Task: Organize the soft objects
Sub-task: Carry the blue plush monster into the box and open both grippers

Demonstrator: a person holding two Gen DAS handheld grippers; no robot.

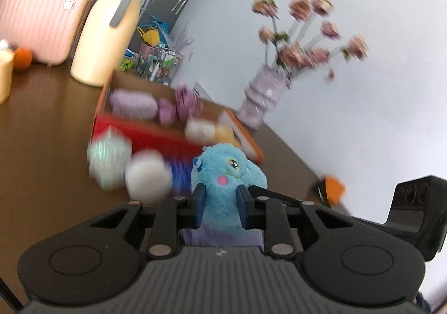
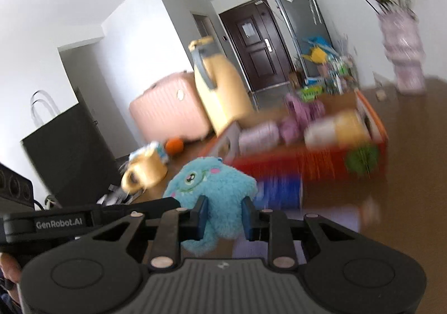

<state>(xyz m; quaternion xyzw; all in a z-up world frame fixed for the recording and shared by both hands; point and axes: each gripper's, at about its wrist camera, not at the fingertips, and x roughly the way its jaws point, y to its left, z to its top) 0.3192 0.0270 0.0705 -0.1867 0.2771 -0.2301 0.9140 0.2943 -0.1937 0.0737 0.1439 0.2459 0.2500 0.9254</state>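
- Low centre of each view: one blue plush monster [image 1: 226, 174] [image 2: 215, 191], shaggy and round-bodied, pinched from two sides at once.
- Left gripper [image 1: 220, 206] clamped on the plush, blue-padded fingers [image 1: 199, 202] sunk into the fur; same for the right gripper [image 2: 225, 216], fingers [image 2: 201, 216] pressed into the toy's flanks.
- Only in the left wrist view: a blurred pale green block [image 1: 109, 157] and a white rounded lump [image 1: 148, 175] at centre left, just ahead of the fingers; identity unclear.
- Only in the right wrist view: a black paper bag [image 2: 69, 151] with looped handles at far left, a yellow cup [image 2: 145, 171] lying tilted beside it.
- Behind the plush in both: one open cardboard box [image 1: 167, 135] [image 2: 307, 160], red-fronted with orange flaps, on the brown table [image 1: 42, 132] [image 2: 405, 174]; soft purple and cream items inside, count blurred.
- Farther back, upper left of the left wrist view: one cream jug [image 1: 109, 31] [image 2: 220, 90] with grey handle, one ribbed pink suitcase [image 1: 42, 14] [image 2: 167, 112], one orange fruit [image 1: 22, 58] [image 2: 174, 144].
- Farthest, at right: one ridged lilac vase [image 1: 264, 96] [image 2: 402, 48] holding pink flowers, against the white wall.
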